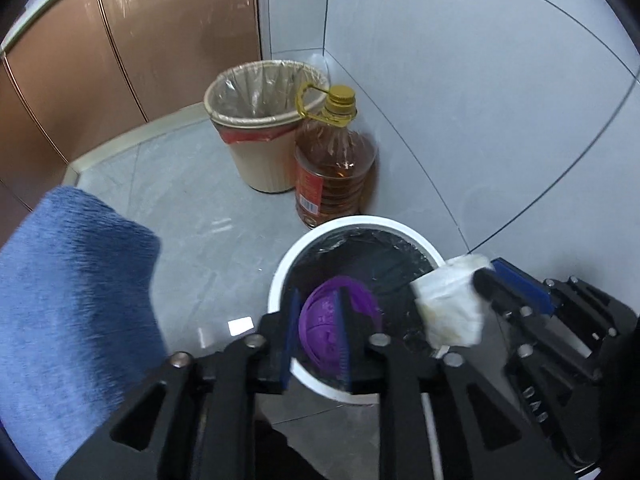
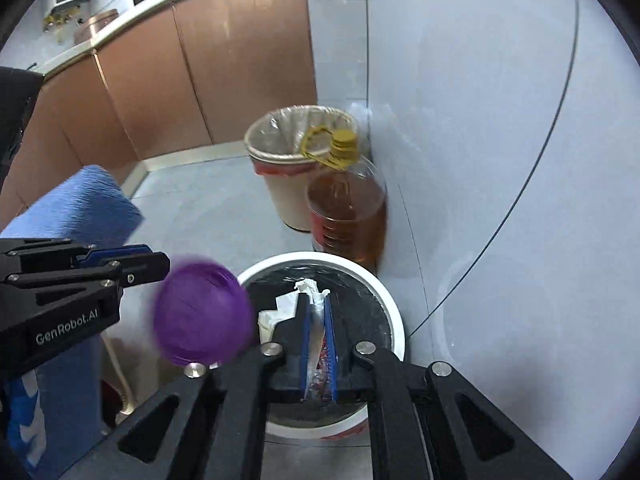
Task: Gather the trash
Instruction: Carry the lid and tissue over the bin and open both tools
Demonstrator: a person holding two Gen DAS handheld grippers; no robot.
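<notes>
A white bin (image 1: 280, 268) with a black liner stands on the grey floor by the wall; it also shows in the right wrist view (image 2: 394, 312). My left gripper (image 1: 316, 320) is shut on a purple round lid (image 1: 320, 328) and holds it over the bin's near rim; the lid also shows in the right wrist view (image 2: 200, 316). My right gripper (image 2: 318, 320) is shut on a crumpled white wrapper (image 2: 284, 308) above the bin's opening. The wrapper shows in the left wrist view (image 1: 448, 304) too, at the bin's right rim.
A beige bin (image 1: 260, 120) with a clear liner stands in the corner, with a large oil bottle (image 1: 332, 160) beside it. Brown cabinets (image 1: 80, 60) run along the left. A blue cloth-covered object (image 1: 72, 300) is close at the left. The tiled wall (image 1: 480, 100) is to the right.
</notes>
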